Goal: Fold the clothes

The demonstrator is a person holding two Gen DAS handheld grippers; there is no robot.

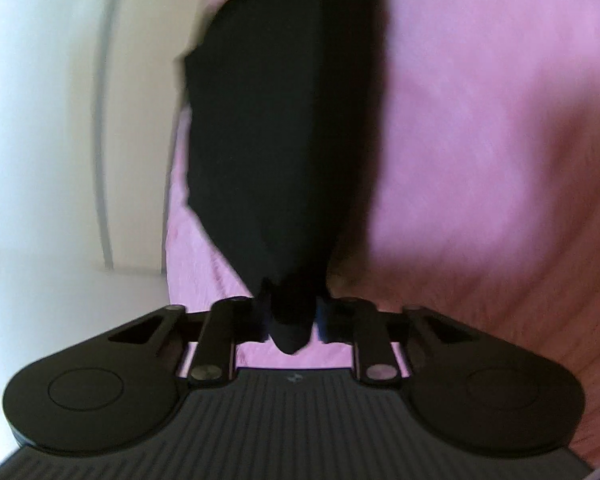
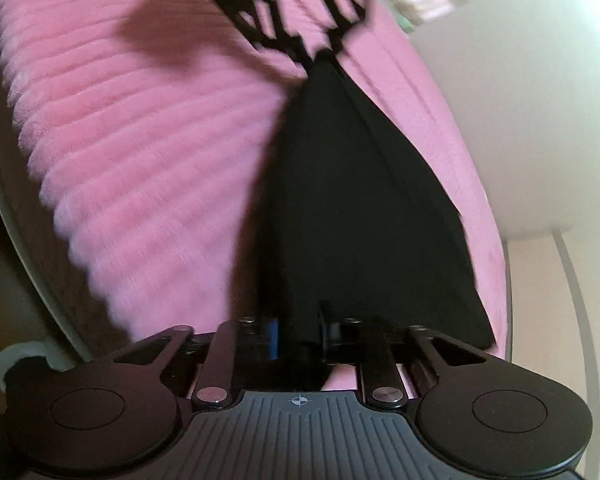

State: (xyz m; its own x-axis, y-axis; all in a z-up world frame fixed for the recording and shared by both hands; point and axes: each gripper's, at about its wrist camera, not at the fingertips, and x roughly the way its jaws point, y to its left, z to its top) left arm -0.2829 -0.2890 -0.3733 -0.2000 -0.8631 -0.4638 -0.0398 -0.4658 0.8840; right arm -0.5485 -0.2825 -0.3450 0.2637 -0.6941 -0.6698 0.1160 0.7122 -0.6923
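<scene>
Black garment (image 1: 284,128) hangs stretched between the two grippers, lifted above the pink blanket (image 1: 480,128). Both views are motion-blurred, so no seams or garment type can be made out; whether any part touches the blanket can't be told.

Left gripper (image 1: 290,320) is clamped on a bunched corner of the garment, with a small nub of cloth poking out toward the camera between the closed fingers. From there the cloth fans out wide and runs off the top edge of the left view, its far end cut off.

Right gripper (image 2: 296,332) is also pinched tight on the garment; its fingertips are buried in dark cloth and hard to separate from it. In the right view the garment (image 2: 340,200) narrows to a point at the far end, where the left gripper (image 2: 324,48) holds it, seen blurred and partly cropped at the top.

The ribbed blanket (image 2: 140,120) lies beneath the garment. A pale wall (image 1: 40,120) sits beyond the blanket's edge.
</scene>
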